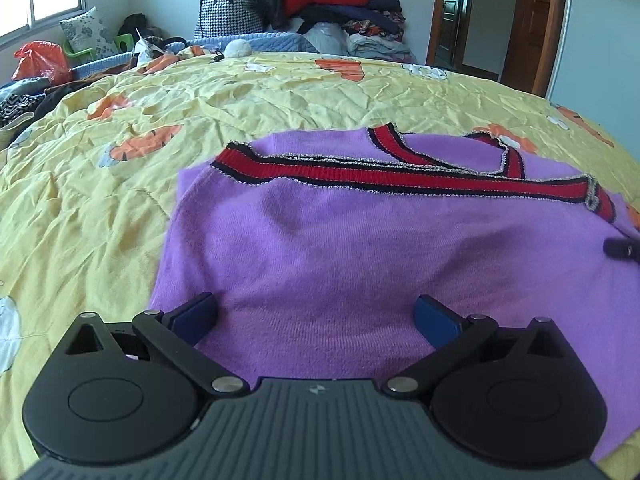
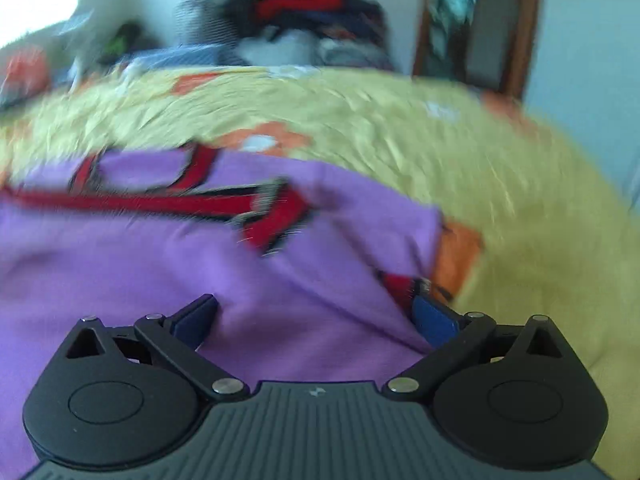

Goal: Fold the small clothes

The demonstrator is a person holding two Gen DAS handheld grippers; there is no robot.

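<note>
A purple knit garment [image 1: 360,248] with red and black trim [image 1: 400,176] lies flat on the yellow bedspread [image 1: 100,200]. My left gripper [image 1: 316,316] hovers open over its near left part, blue fingers [image 1: 196,316] spread wide with nothing between them. In the right wrist view, which is blurred by motion, the same purple garment [image 2: 200,264] fills the lower left, and my right gripper [image 2: 316,316] is open over its near right edge. A dark tip of the right gripper [image 1: 622,248] shows at the far right of the left wrist view.
The yellow bedspread [image 2: 520,200] with orange flower prints extends far and right. A heap of clothes [image 1: 320,4] and a houndstooth bag [image 1: 226,10] stand behind the bed. An orange plastic bag [image 1: 40,60] sits far left, and a wooden door [image 1: 536,20] far right.
</note>
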